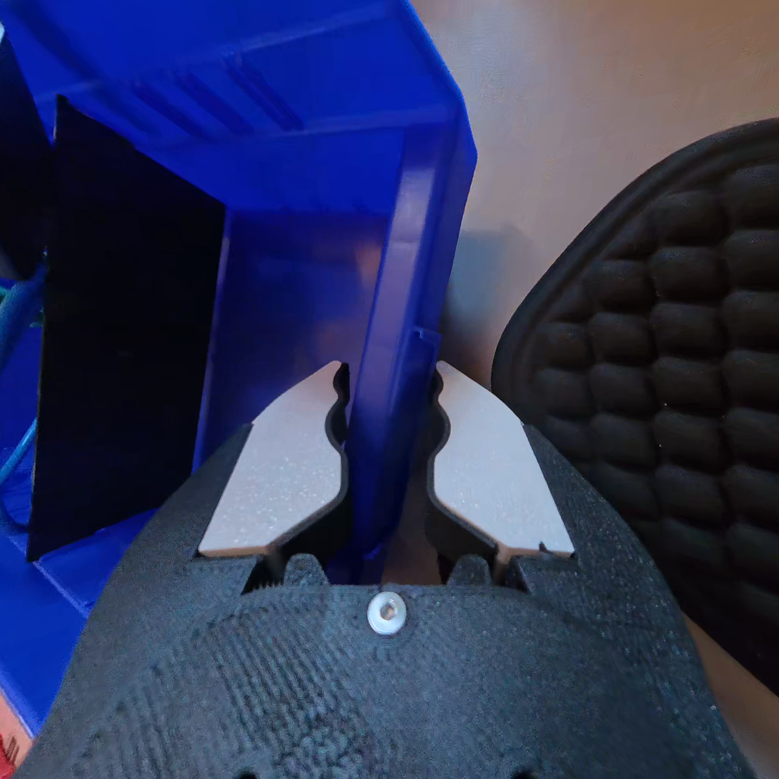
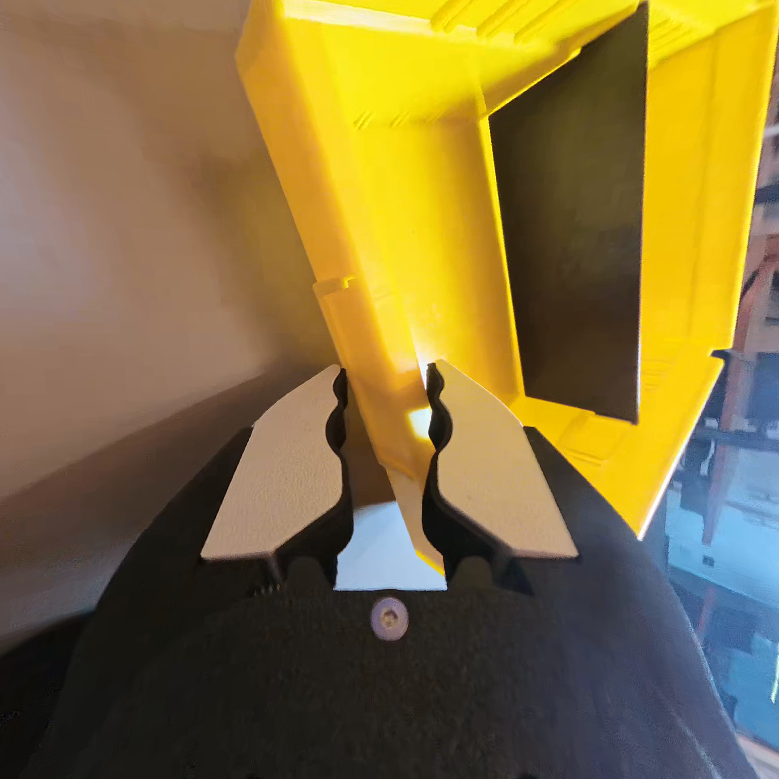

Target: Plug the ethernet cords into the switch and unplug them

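Observation:
My left gripper is shut on the right side wall of a blue plastic bin. A flat black slab stands inside that bin, and a teal cable shows at the far left edge. My right gripper is shut on the left side wall of a yellow plastic bin, which sits tilted. A flat black slab lies inside it. I cannot make out ports or plugs in either view.
A black quilted cushion lies on the tan tabletop, right of the blue bin. The right wrist view shows a tan surface to the left and blurred room furniture past the yellow bin's right edge. Tip to tip, the grippers are about 35 cm apart.

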